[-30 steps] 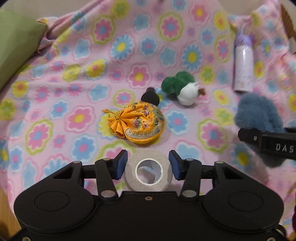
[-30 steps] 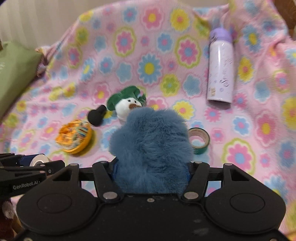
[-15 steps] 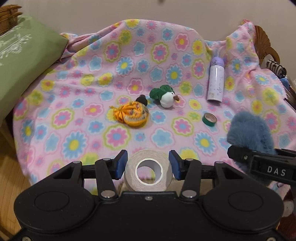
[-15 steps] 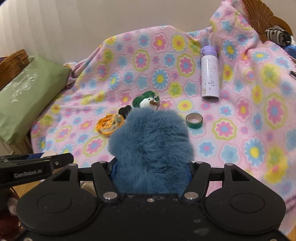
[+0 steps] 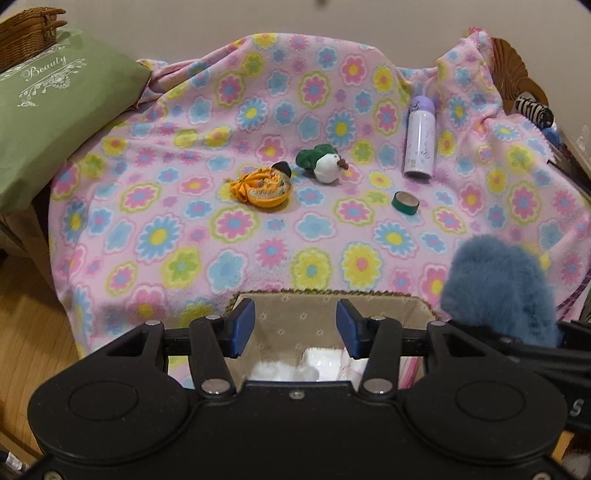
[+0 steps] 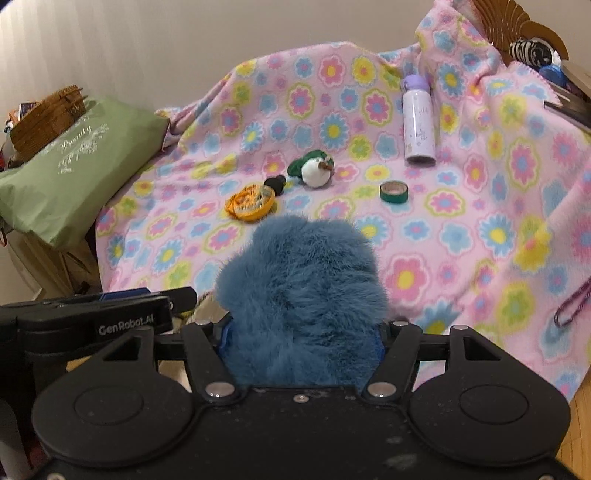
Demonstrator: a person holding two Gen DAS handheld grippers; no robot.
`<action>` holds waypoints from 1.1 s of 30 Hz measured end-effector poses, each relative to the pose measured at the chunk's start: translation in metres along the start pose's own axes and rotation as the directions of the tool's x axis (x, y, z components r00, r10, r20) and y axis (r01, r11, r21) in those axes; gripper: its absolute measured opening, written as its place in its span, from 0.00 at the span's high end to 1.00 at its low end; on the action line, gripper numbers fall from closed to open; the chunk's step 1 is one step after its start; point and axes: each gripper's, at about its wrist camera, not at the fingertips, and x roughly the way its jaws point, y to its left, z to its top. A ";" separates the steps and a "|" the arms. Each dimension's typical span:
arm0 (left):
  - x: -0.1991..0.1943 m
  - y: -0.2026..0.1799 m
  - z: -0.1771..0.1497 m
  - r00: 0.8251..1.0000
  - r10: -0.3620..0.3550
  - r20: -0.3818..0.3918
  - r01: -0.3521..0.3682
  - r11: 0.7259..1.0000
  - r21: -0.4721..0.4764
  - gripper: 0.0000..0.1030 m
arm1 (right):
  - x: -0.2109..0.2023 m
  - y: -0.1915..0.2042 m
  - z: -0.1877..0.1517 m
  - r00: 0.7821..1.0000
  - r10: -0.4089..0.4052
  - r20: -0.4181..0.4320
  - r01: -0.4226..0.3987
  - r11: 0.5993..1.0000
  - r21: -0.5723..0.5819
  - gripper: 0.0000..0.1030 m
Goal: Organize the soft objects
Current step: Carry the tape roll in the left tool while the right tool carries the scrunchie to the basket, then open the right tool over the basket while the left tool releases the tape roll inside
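My left gripper point(image 5: 295, 328) hangs over a fabric-lined basket point(image 5: 325, 306) at the blanket's near edge. Its blue pads stand apart with nothing between them. White soft things point(image 5: 284, 369) lie in the basket. A blue fluffy toy point(image 6: 301, 295) fills the space between the fingers of my right gripper point(image 6: 301, 332), whose jaws are opening; fur hides the pads. The same toy point(image 5: 498, 291) shows at the right of the left wrist view. On the blanket lie an orange pouch point(image 5: 262, 186) and a small snowman plush point(image 5: 323, 166).
A green tape roll point(image 5: 405, 202), a purple bottle point(image 5: 419, 142) and a small black object point(image 5: 282, 168) also lie on the flowered blanket point(image 5: 184, 229). At the left sit a green cushion point(image 5: 55, 110) and a wicker basket point(image 5: 26, 33). A purple cord point(image 6: 570, 306) lies near the right edge.
Both grippers pulled back from the blanket toward its near edge. The white tape roll left the left gripper's jaws, and the lined basket came into view beneath it.
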 end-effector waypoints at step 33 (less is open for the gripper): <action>0.009 0.009 -0.013 0.994 0.085 -0.066 -0.087 0.996 -0.014 0.38 | 0.012 -0.006 -0.007 0.996 -0.021 -0.082 0.027 0.997 0.071 0.20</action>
